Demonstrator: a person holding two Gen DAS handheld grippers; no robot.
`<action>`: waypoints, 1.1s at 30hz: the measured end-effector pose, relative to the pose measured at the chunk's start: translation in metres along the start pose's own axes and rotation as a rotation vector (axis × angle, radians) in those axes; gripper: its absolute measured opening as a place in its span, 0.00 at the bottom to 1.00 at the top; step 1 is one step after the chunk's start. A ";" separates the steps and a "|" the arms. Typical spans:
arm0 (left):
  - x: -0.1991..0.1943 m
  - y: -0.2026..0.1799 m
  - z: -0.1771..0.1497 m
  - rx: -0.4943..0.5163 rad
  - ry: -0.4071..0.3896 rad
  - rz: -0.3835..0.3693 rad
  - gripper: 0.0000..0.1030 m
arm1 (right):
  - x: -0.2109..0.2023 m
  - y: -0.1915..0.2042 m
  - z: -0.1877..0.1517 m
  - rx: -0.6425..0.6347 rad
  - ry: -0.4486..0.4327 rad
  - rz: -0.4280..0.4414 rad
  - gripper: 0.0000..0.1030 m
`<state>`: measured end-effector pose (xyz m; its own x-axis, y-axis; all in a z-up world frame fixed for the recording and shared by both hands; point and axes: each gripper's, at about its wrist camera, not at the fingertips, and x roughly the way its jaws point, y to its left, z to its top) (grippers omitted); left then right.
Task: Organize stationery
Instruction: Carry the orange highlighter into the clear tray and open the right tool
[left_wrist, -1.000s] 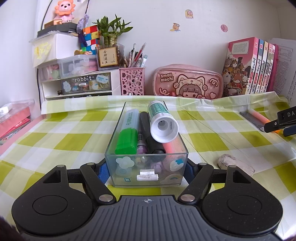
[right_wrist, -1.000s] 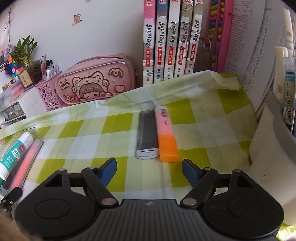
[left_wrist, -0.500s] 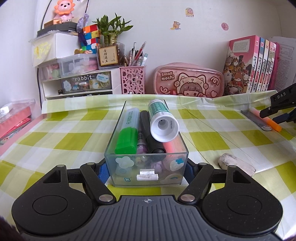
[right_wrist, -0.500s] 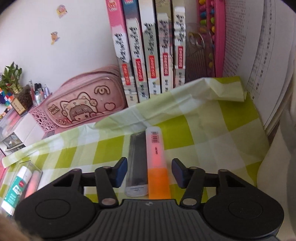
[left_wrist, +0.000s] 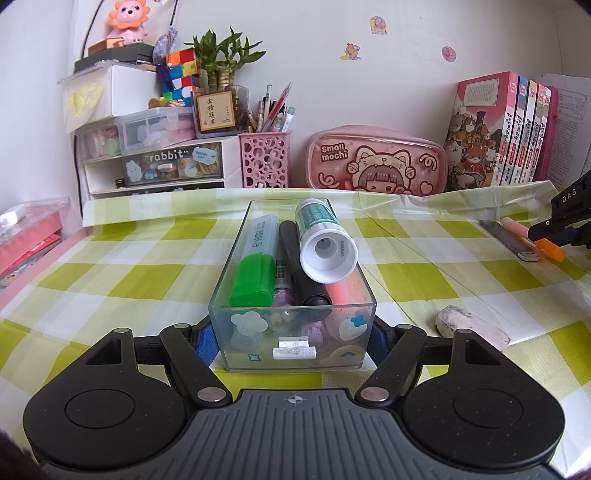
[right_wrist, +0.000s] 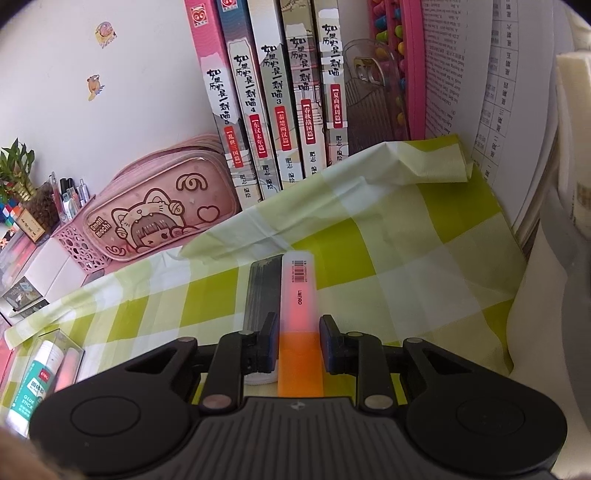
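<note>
Right tool just narrowed onto orange highlighter, pads at its sides; left tool clamped clear box; lift likely next

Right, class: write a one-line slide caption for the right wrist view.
Right gripper closing around an orange highlighter lying beside a grey case on the checked tablecloth.

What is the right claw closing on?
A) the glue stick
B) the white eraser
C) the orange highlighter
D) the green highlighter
C: in the right wrist view the right claw has just been closing, with the orange highlighter lying on the checked cloth between its two fingers, which sit right against its sides; the dark flat case beside it stays outside the fingers.
</note>
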<state>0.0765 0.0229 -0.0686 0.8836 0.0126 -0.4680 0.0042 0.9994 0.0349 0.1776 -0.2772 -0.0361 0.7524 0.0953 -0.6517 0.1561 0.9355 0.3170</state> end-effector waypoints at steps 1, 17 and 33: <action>0.000 0.000 0.000 -0.001 0.000 -0.001 0.71 | -0.002 0.002 0.000 -0.003 -0.004 0.002 0.25; 0.000 0.000 0.000 -0.001 -0.001 -0.001 0.71 | -0.013 0.056 -0.034 -0.099 0.044 0.141 0.25; -0.001 -0.002 0.000 -0.002 -0.006 -0.013 0.71 | 0.002 0.100 -0.048 -0.177 0.125 0.197 0.32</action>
<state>0.0760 0.0212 -0.0680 0.8864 -0.0006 -0.4628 0.0147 0.9995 0.0268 0.1638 -0.1666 -0.0386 0.6707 0.3123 -0.6728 -0.1080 0.9385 0.3279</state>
